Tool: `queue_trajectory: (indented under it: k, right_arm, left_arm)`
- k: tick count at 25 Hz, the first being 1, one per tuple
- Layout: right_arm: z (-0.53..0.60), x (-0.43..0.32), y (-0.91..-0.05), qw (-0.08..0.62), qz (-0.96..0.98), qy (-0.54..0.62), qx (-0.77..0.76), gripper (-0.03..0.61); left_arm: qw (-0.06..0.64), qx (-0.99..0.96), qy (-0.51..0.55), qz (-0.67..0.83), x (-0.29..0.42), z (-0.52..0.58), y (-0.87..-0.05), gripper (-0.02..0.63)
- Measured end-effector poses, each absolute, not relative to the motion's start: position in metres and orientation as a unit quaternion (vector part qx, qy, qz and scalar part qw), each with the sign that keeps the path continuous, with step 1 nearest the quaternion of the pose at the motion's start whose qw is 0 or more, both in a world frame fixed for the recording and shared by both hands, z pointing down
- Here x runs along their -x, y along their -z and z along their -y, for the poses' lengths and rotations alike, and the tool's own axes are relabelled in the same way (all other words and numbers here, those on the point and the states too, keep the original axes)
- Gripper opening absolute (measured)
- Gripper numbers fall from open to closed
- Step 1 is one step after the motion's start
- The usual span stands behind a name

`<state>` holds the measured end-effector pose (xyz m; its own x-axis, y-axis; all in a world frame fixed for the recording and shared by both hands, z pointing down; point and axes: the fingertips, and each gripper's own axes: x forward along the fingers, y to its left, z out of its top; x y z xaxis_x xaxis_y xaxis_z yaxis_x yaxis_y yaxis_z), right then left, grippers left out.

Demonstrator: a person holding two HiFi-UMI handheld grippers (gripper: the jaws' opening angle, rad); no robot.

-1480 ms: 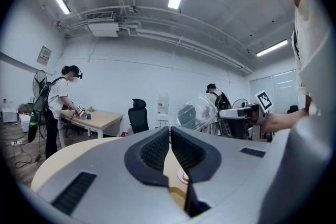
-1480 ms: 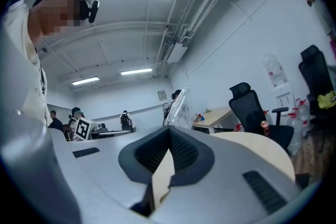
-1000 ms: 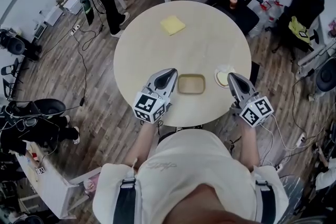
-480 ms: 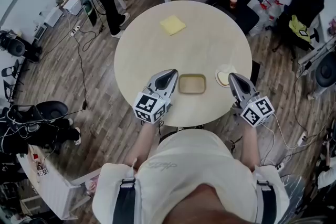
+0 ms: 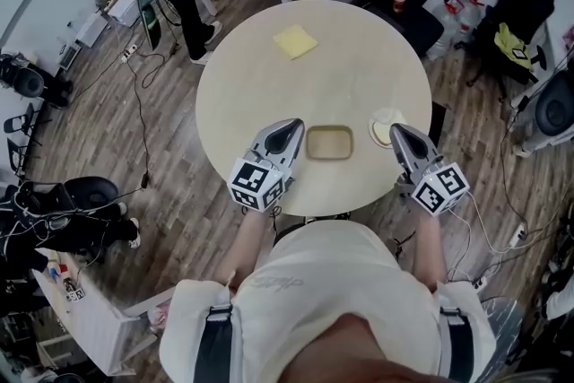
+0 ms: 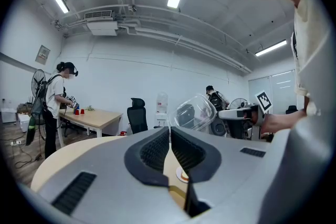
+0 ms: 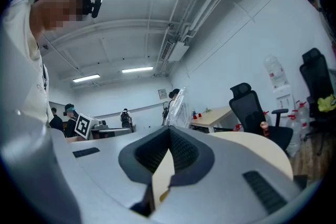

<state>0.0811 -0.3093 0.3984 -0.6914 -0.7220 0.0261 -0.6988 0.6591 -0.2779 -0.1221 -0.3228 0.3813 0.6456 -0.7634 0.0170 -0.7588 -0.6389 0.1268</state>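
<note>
At the tabletop's (image 5: 269,76) near edge, left tongs (image 5: 291,127) and right tongs (image 5: 395,133) are clenched on nothing. The right one, so close, could nudge what looks like a clear lid (image 5: 385,126) off the right rim.

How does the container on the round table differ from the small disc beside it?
Shape: the container is rectangular with rounded corners; the disc is round.
Size: the container looks larger than the disc.
Place: the container lies between the left gripper and the right gripper; the disc lies right at the right gripper's tip, nearer the table's edge.
Both rest on the table, and neither gripper holds them.
</note>
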Motion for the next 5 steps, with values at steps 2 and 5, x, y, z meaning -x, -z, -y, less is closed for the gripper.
queue_trajectory:
  k: [2, 5]
  right_arm:
    - [0.3112, -0.0821, -0.3986, 0.043, -0.91, 0.134, 0.391, 0.008]
    - [0.3152, -0.0829, -0.4002, 0.042, -0.91, 0.135, 0.391, 0.008]
  left_arm:
    - [0.06, -0.904, 0.021, 0.423, 0.1227, 0.3242, -0.381, 0.028]
    - [0.06, -0.901, 0.024, 0.428, 0.1246, 0.3276, -0.382, 0.028]
